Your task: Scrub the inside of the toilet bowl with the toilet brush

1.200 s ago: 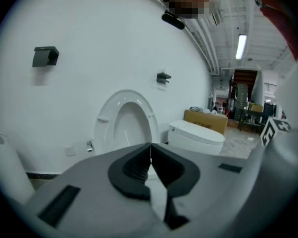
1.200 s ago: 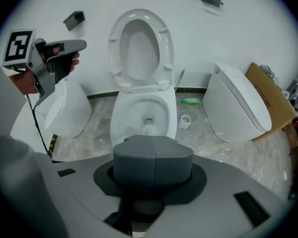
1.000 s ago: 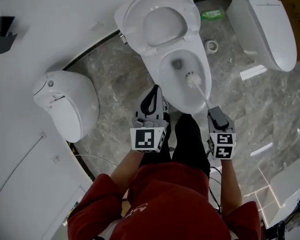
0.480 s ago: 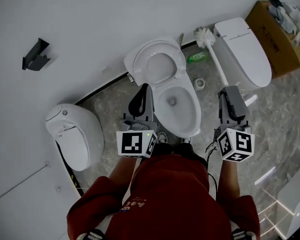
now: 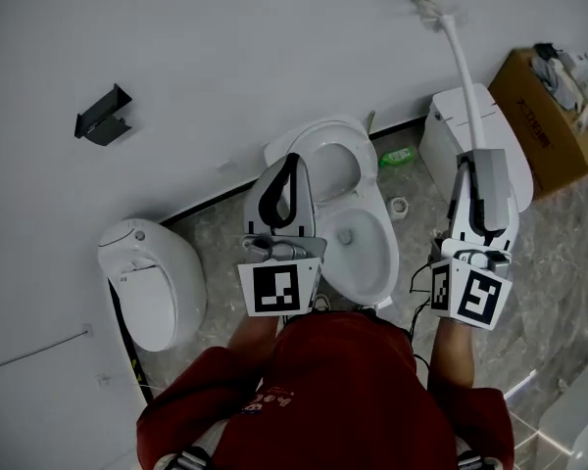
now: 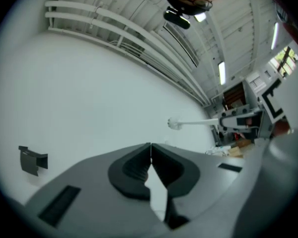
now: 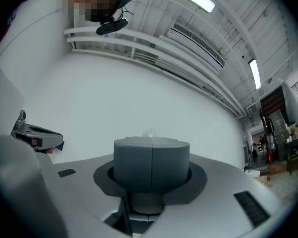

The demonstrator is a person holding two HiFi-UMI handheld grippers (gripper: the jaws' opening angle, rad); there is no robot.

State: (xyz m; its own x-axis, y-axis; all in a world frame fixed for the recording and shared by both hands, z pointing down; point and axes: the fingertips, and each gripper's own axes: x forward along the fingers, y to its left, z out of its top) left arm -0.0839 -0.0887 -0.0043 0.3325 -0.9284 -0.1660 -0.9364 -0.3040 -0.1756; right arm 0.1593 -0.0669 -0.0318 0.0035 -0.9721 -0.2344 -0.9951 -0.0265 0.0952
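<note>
Toilet brush (image 5: 459, 67) aloft in tight right gripper (image 5: 476, 160); left gripper (image 5: 290, 164) raised alongside, closed, empty.

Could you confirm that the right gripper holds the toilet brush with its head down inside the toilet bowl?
Not quite: the right gripper holds the toilet brush, but its head is up high by the wall, clear of the toilet bowl, as the head view shows.

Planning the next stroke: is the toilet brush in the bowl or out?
Out. The right gripper holds the toilet brush raised, its head high against the wall, clear of the toilet bowl.
</note>
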